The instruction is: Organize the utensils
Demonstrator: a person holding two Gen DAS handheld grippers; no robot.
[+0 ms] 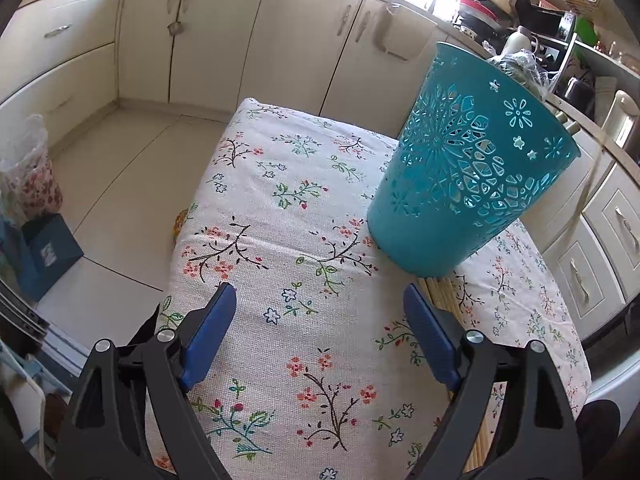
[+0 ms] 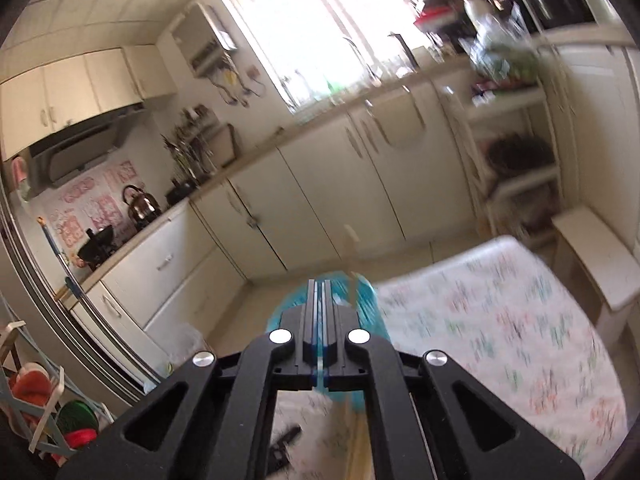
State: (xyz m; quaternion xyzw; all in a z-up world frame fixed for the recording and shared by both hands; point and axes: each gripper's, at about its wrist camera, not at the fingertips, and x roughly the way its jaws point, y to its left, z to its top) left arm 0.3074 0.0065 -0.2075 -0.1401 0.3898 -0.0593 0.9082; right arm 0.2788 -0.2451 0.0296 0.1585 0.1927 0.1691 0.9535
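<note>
Chopsticks (image 1: pixel 442 292) lie under the tilted teal basket (image 1: pixel 472 168); left claw (image 1: pixel 320 340) gapes wide, empty; right claw (image 2: pixel 320 292), pinched tight on the basket's rim, could spill it.

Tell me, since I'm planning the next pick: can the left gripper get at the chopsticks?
Probably yes: the left gripper is open, nothing between its fingers, chopsticks beside its right finger, though the basket covers their far ends.

One teal perforated basket (image 1: pixel 472 176), at about two o'clock on the cloth. One floral tablecloth (image 1: pixel 280 240). One bundle of bamboo chopsticks (image 1: pixel 440 286) at the basket's foot, toward five o'clock; individual sticks too many and too hidden to count, perhaps a dozen. One kettle (image 2: pixel 141 203) at nine o'clock in the right wrist view.
</note>
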